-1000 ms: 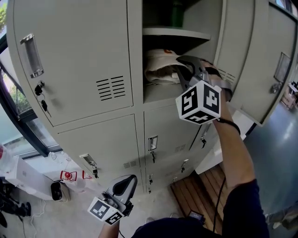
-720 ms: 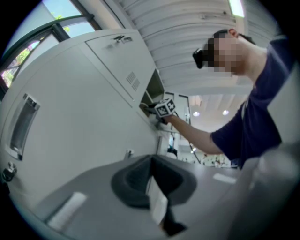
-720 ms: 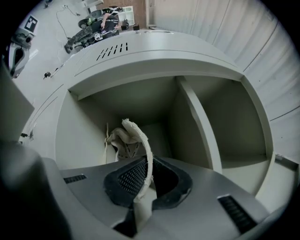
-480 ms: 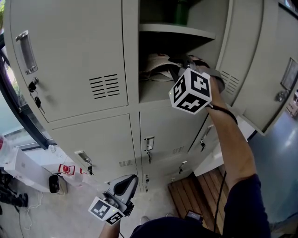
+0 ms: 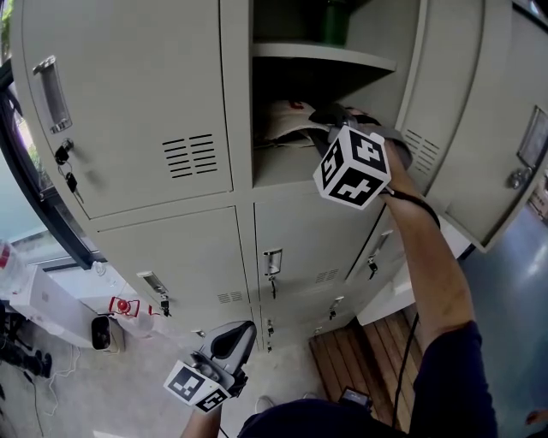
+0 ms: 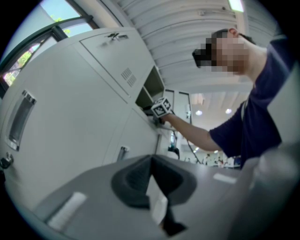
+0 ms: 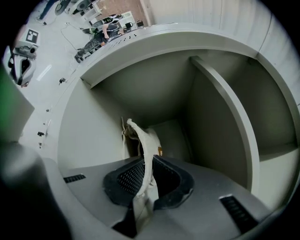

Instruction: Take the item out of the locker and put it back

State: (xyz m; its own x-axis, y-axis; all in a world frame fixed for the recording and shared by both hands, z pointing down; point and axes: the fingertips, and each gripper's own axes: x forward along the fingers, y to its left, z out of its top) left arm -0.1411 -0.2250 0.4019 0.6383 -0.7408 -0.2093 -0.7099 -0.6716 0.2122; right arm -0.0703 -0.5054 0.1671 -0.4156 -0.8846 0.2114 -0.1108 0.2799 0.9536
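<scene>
A cream cloth bag (image 5: 287,124) lies on the lower shelf of the open locker compartment (image 5: 282,167). My right gripper (image 5: 332,117) reaches into that compartment and is shut on a strip of the bag. In the right gripper view the cream fabric (image 7: 144,140) rises from between the pressed pads, and the rest of the bag sits deeper inside against the left wall. My left gripper (image 5: 238,332) hangs low by the person's body, shut with nothing in it. In its own view the left gripper (image 6: 151,161) points up along the locker fronts.
The compartment's door (image 5: 479,120) stands open at the right. A shelf (image 5: 325,56) above the bag carries a green thing (image 5: 334,15). Closed locker doors with handles and keys (image 5: 60,154) fill the left. A wooden platform (image 5: 364,355) lies on the floor below.
My right gripper has sunk and gone a little deeper into the compartment, taking the bag's fabric with it. The left gripper has stayed low.
</scene>
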